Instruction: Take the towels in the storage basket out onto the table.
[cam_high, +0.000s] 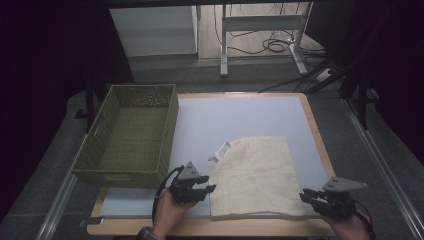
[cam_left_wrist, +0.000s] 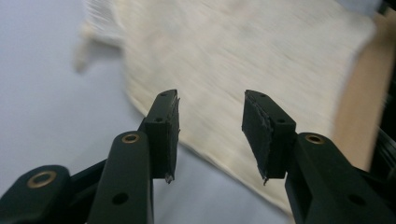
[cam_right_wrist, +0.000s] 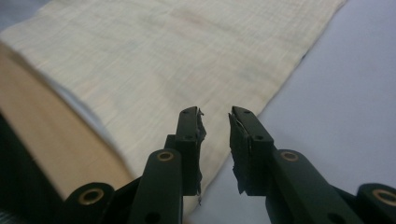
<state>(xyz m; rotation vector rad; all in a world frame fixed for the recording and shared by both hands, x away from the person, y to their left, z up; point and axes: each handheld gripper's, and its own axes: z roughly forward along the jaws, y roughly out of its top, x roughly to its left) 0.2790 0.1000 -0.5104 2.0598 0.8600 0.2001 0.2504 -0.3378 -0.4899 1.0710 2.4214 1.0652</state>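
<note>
The cream cloth (cam_high: 256, 176) is flanked by the left gripper (cam_high: 209, 189) and right gripper (cam_high: 303, 196) — both spread, empty — with a green basket (cam_high: 131, 135) set left

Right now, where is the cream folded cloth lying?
In the high view the cream folded cloth lies flat on the pale blue mat, near its front edge, right of the green woven basket.

Left gripper view: cloth (cam_left_wrist: 243, 65) motion-blurred, weave unreadable, cut off at 12 o'clock. High view: label (cam_high: 220, 150) at cloth's 10 o'clock corner too small to read.
</note>
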